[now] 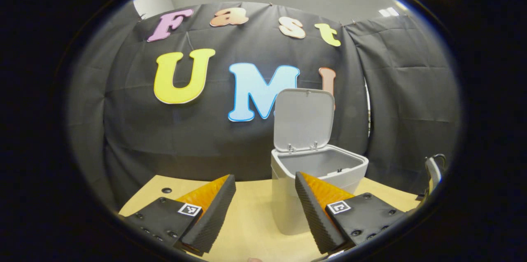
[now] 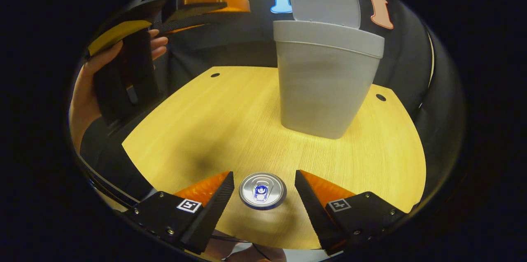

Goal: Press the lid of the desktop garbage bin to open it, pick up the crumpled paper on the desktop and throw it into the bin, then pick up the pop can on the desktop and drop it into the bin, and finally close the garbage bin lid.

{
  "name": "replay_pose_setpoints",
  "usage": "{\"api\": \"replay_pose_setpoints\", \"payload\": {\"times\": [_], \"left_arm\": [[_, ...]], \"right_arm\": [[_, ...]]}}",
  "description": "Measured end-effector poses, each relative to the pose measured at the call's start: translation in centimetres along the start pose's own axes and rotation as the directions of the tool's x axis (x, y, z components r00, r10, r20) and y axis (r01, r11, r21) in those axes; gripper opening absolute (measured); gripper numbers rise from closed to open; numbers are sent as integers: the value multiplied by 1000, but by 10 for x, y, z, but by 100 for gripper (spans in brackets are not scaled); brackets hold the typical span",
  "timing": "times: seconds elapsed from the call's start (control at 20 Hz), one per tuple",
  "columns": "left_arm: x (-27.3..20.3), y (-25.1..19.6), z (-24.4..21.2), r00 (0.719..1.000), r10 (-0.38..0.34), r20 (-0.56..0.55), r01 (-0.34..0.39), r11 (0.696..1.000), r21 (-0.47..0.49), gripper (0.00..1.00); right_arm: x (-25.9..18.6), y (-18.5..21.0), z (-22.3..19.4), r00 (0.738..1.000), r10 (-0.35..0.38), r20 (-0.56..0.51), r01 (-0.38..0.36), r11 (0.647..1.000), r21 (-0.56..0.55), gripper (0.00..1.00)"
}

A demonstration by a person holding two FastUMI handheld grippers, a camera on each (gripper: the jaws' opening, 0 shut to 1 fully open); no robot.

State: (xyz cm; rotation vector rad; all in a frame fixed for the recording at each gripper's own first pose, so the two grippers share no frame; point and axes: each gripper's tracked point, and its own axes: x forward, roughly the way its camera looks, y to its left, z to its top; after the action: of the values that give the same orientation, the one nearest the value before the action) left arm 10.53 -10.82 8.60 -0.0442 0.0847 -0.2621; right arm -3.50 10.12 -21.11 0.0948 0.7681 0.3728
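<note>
The grey desktop bin (image 1: pixel 317 179) stands on the wooden table with its lid (image 1: pixel 304 118) tipped up and back; its inside looks grey. My left gripper (image 1: pixel 265 208) hovers open in front of the bin, nothing between its fingers. In the right gripper view the same bin (image 2: pixel 327 76) stands at the far side of the table, lid (image 2: pixel 325 3) up. A pop can (image 2: pixel 262 190) stands upright, seen from above, between the spread fingers of my open right gripper (image 2: pixel 263 196); neither finger touches it. The left gripper (image 2: pixel 193 4) shows high at the upper left, held by a hand (image 2: pixel 88 85).
The wooden table (image 2: pixel 214 130) has a curved front edge and small round holes (image 2: pixel 215 75) near the back corners. Black cloth walls close the back and sides. A chair back (image 1: pixel 433 173) stands at the right edge of the left gripper view.
</note>
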Motion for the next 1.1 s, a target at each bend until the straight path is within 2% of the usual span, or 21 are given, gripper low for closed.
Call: {"api": "replay_pose_setpoints", "payload": {"times": [0.35, 0.75, 0.85, 1.1], "left_arm": [[-2, -2, -4, 1000, -1, -11, 1, 1000, -9, 95], [-12, 6, -12, 999, 30, -29, -31, 999, -39, 95], [-16, 10, -16, 998, 48, -38, -50, 997, -52, 96], [-26, 16, -21, 995, 81, -52, -85, 993, -85, 95]], "right_arm": [[17, -2, -18, 993, 8, -120, -10, 1000, -20, 96], [21, -5, -20, 989, 15, -147, -17, 1000, -16, 96], [22, -5, -18, 988, 17, -153, -20, 1000, -20, 89], [20, -10, -16, 990, 27, -141, -28, 1000, 0, 87]]}}
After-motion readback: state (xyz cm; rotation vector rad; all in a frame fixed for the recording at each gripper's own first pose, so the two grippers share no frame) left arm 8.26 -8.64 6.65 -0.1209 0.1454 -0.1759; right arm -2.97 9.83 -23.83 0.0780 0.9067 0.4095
